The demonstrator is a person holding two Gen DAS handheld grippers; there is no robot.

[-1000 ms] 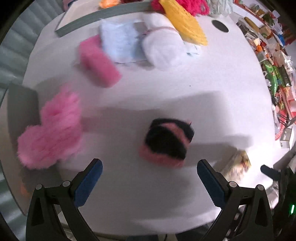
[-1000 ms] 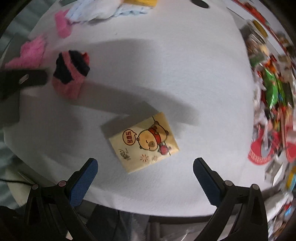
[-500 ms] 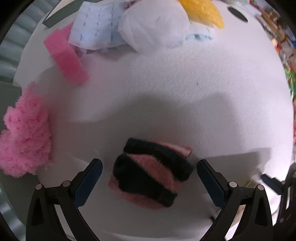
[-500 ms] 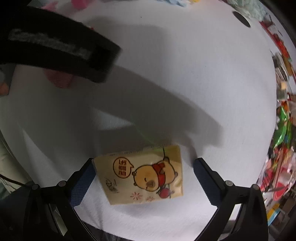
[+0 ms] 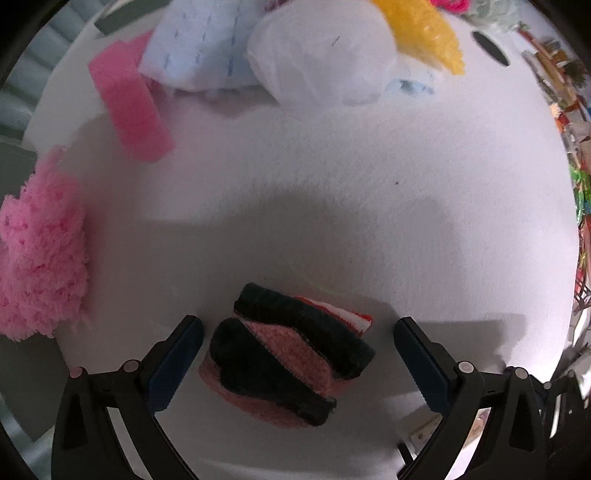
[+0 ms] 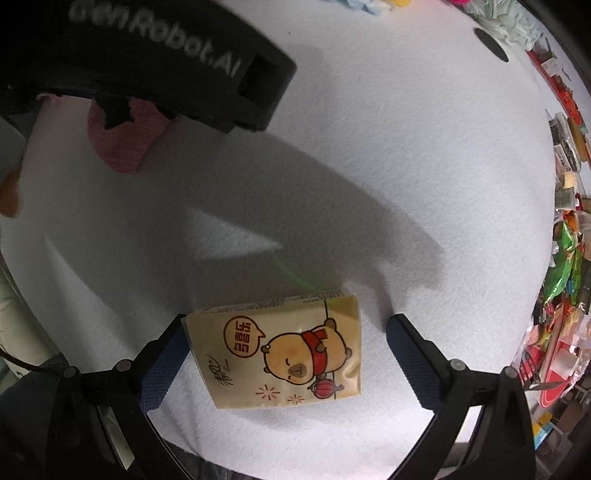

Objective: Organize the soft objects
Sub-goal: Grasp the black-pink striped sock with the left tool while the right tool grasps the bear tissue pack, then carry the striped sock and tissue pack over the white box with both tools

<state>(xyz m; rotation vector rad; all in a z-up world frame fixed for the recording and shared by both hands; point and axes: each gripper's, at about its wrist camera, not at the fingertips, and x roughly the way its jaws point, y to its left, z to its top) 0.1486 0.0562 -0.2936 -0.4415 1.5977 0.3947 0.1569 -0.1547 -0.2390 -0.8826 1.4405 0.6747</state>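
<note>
A folded black-and-pink striped sock [image 5: 288, 354] lies on the white table between the fingers of my open left gripper [image 5: 297, 354]; neither pad touches it. A yellow tissue pack with a cartoon bear [image 6: 280, 350] lies between the fingers of my open right gripper [image 6: 284, 354], with its left edge against the left pad [image 6: 162, 365]. In the right wrist view the left gripper's black body [image 6: 147, 62] fills the upper left and hides most of the sock [image 6: 122, 140].
A pink sponge [image 5: 129, 110], a fluffy pink item [image 5: 40, 258], a light blue cloth [image 5: 199, 51], a white bundle [image 5: 325, 59] and a yellow item [image 5: 428, 33] lie at the far side. Cluttered packages [image 6: 561, 258] line the right edge. A dark hole [image 5: 491, 48] is in the table.
Both grippers have come down and forward. The sock now sits between the left fingers and the tissue pack between the right fingers. Both stay open.
</note>
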